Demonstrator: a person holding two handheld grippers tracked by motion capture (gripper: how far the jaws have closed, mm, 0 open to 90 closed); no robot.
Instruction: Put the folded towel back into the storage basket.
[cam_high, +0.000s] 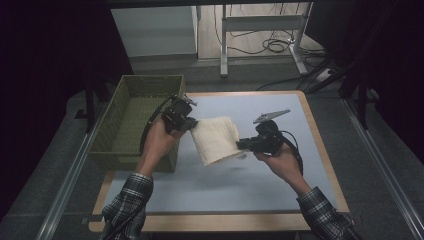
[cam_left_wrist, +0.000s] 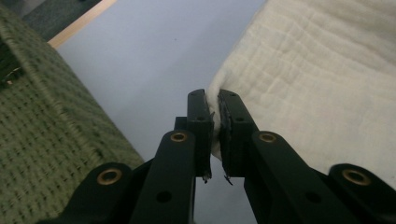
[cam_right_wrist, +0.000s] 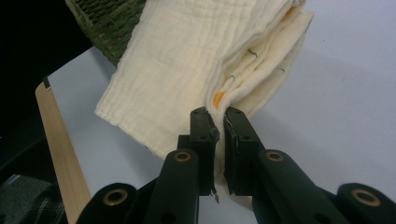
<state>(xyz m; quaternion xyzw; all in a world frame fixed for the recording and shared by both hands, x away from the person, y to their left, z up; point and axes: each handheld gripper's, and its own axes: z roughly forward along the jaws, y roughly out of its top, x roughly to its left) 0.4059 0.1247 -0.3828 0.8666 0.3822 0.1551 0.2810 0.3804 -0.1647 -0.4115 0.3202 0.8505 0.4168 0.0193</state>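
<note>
A folded cream cloth (cam_high: 216, 139) hangs in the air above the pale blue table top (cam_high: 280, 185), stretched between my two grippers. My left gripper (cam_high: 192, 123) is shut on the cloth's left edge, right beside the green basket. In the left gripper view the jaws pinch the cloth (cam_left_wrist: 299, 74) at its edge, at my left gripper (cam_left_wrist: 215, 100). My right gripper (cam_high: 241, 145) is shut on the cloth's right lower corner. In the right gripper view several folded layers of the cloth (cam_right_wrist: 187, 56) run down between the jaws of my right gripper (cam_right_wrist: 217, 116).
A green woven basket (cam_high: 131, 145) stands at the table's left side, open on top. The table has a wooden rim (cam_high: 320, 145). Behind it stand a desk frame and cables on the floor (cam_high: 270, 45).
</note>
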